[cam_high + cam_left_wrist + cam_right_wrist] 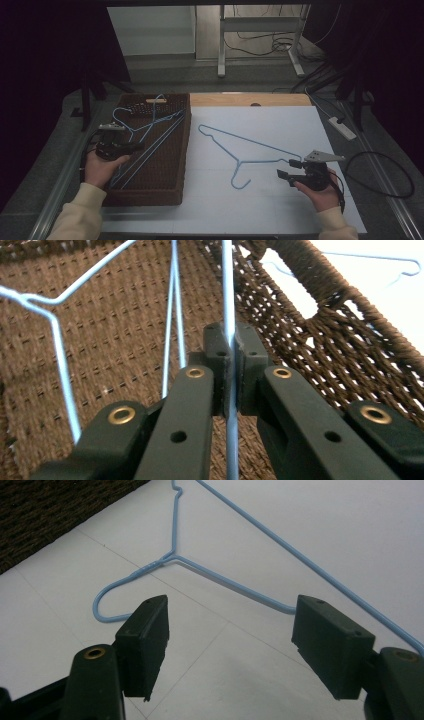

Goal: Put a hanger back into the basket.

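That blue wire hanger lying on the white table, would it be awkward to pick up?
Probably. The blue wire hanger is thin and lies flat on the table, so a claw may struggle to get under it. It looks light. Gripped on one wire, as the left claw holds the hanger in the basket, it could swing.

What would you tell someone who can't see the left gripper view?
The left tool is shut on a blue wire hanger over a brown woven basket. More blue hanger wires lie in the basket, and another hanger rests on the white table beyond its rim.
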